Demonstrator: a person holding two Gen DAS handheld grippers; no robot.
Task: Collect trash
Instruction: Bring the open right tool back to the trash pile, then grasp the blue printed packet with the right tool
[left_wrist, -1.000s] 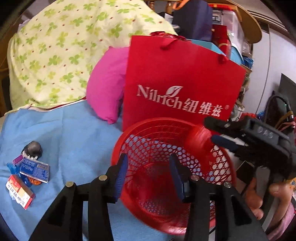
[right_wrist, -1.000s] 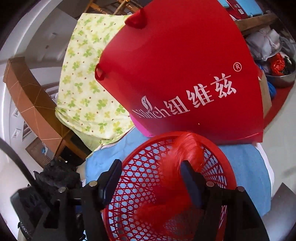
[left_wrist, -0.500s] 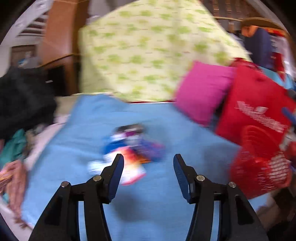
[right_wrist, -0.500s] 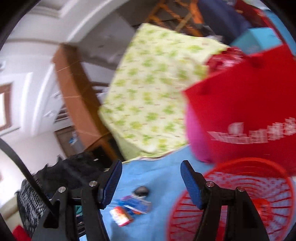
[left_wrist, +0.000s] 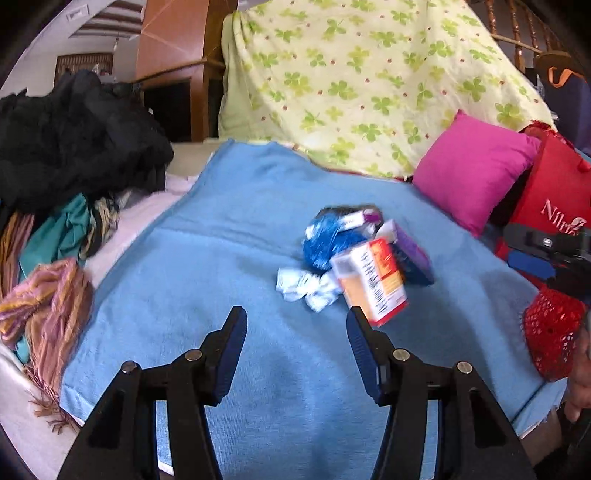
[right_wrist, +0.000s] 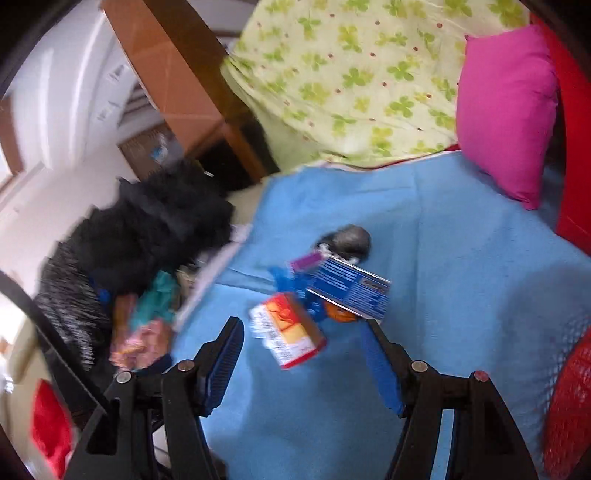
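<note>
A pile of trash lies on the blue blanket (left_wrist: 229, 236): an orange and white carton (left_wrist: 373, 282), crumpled white paper (left_wrist: 308, 288), a blue wrapper (left_wrist: 325, 240), a dark blue box (right_wrist: 349, 290) and a grey lump (right_wrist: 351, 238). The carton also shows in the right wrist view (right_wrist: 286, 334). My left gripper (left_wrist: 295, 338) is open and empty, just short of the pile. My right gripper (right_wrist: 303, 352) is open and empty, close in front of the carton. The red mesh basket (left_wrist: 552, 332) is at the right edge, also seen in the right wrist view (right_wrist: 569, 402).
A pink cushion (left_wrist: 472, 170) and a red paper bag (left_wrist: 554, 199) stand at the back right. A clover-print quilt (left_wrist: 369, 74) rises behind. Black and striped clothes (left_wrist: 74, 147) are heaped at the left, beyond the blanket's edge.
Both grippers have swung left, away from the red basket, and now face the trash pile. A red item the right gripper held over the basket is gone from its jaws.
</note>
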